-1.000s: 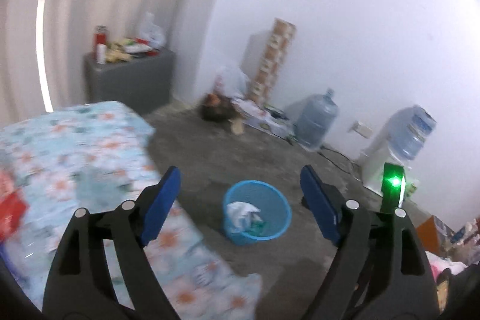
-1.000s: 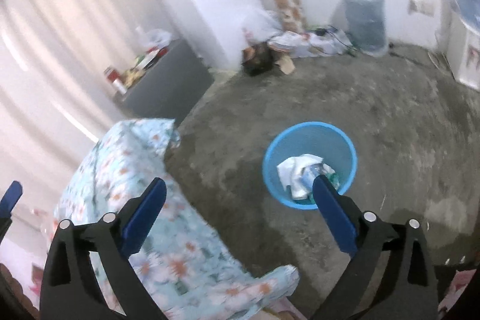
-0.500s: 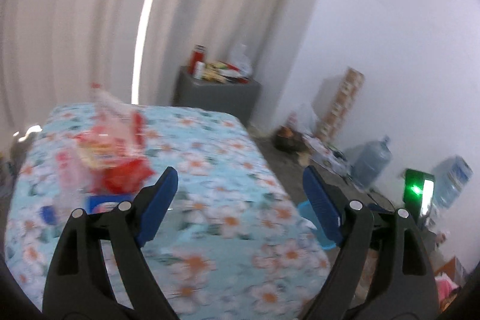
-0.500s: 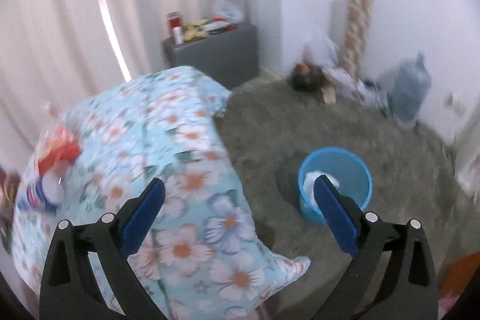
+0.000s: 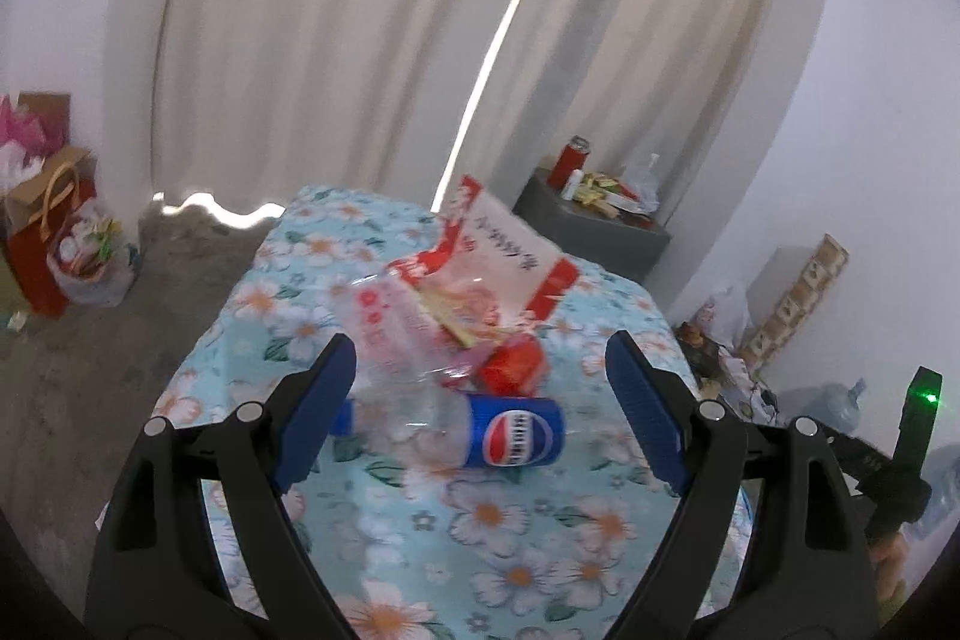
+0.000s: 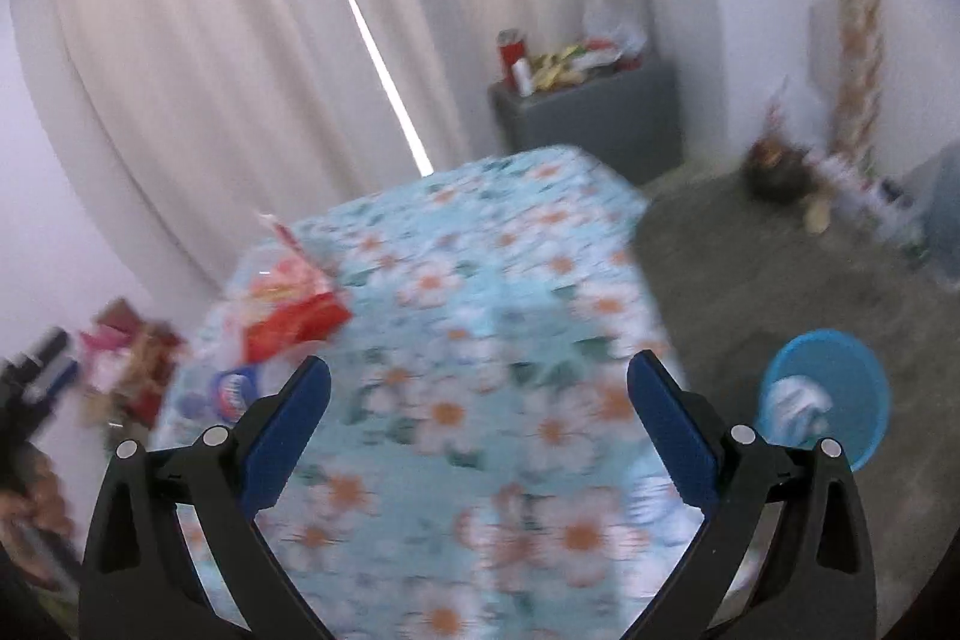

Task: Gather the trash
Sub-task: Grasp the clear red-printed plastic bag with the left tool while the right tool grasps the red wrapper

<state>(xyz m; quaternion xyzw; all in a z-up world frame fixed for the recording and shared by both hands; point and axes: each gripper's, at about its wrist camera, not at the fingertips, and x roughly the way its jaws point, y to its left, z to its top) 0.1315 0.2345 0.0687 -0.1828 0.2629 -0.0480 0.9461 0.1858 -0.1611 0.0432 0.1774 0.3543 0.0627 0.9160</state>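
My left hand-held gripper [image 5: 474, 388] gapes empty just short of the Pepsi bottle [image 5: 474, 427]; next I'd straddle it and squeeze.

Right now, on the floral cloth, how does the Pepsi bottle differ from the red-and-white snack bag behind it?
The bottle lies on its side, a clear rounded body with a blue label; the bag is flat crinkled film, red and white, with one end raised. The bottle is nearer the left tool, roughly between its open fingers; the bag lies beyond. Both rest on the cloth, untouched.
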